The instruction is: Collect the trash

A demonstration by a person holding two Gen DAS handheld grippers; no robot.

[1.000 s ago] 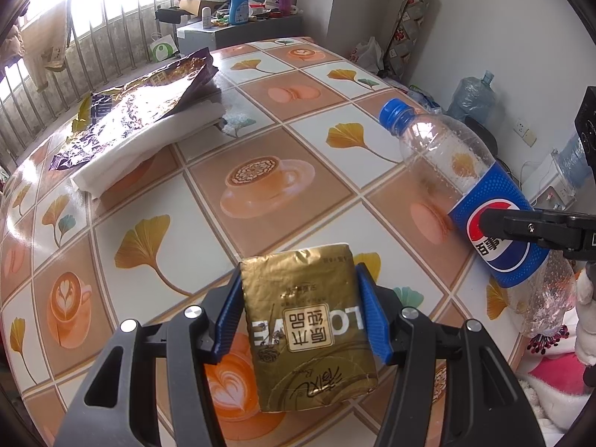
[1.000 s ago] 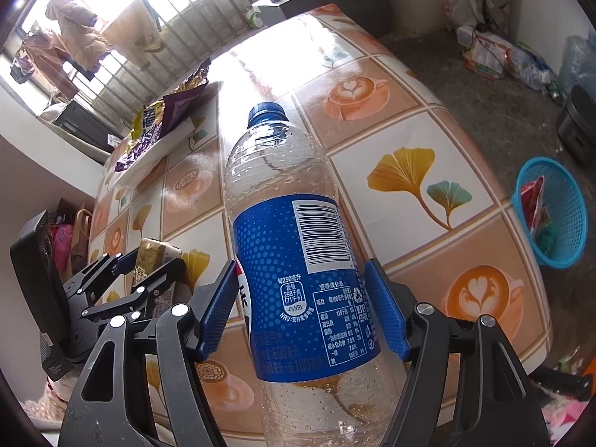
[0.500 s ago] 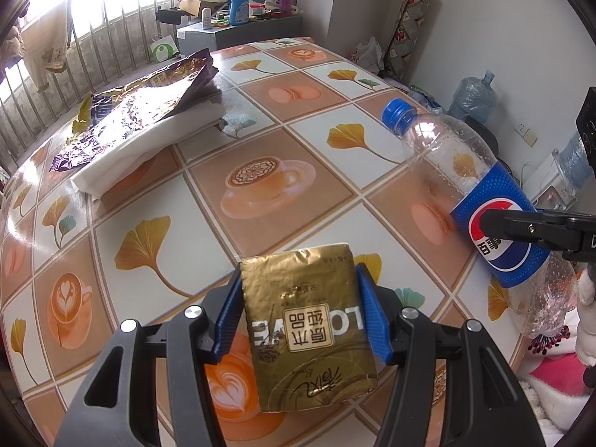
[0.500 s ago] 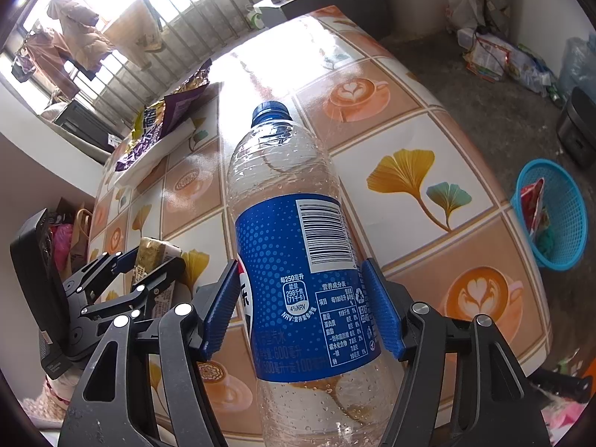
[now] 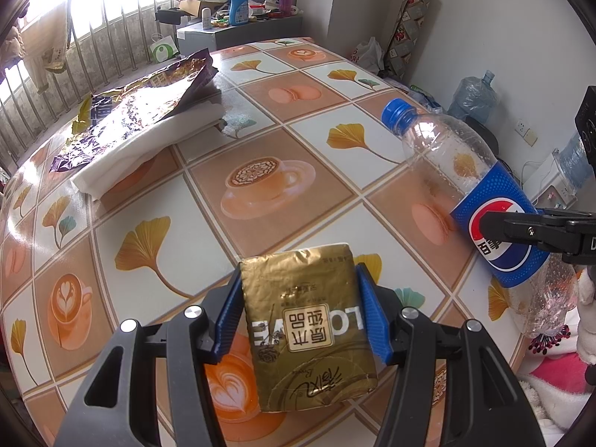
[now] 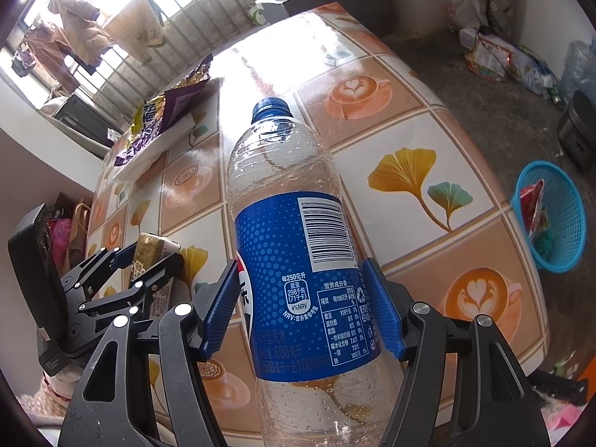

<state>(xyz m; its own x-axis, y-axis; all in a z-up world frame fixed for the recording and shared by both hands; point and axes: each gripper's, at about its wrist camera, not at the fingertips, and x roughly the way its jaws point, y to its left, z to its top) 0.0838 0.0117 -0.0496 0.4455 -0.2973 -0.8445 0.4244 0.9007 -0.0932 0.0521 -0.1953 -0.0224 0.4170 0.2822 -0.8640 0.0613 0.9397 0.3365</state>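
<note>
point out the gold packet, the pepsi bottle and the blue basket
gold packet point(image 5: 309, 320): left wrist view, printed front face
pepsi bottle point(image 6: 294, 260): right wrist view, blue label
blue basket point(image 6: 566, 223): right wrist view, mesh wall

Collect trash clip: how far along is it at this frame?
Done: blue basket on the floor already holds some wrappers. In hand: left gripper clamps a gold packet; right gripper clamps the empty bottle. Left: purple foil bag on the table.

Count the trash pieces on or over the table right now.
3: gold packet clamped in the left gripper, plastic bottle clamped in the right gripper, purple-gold foil bag lying on a white cloth at the far side. More may be hidden.
</note>
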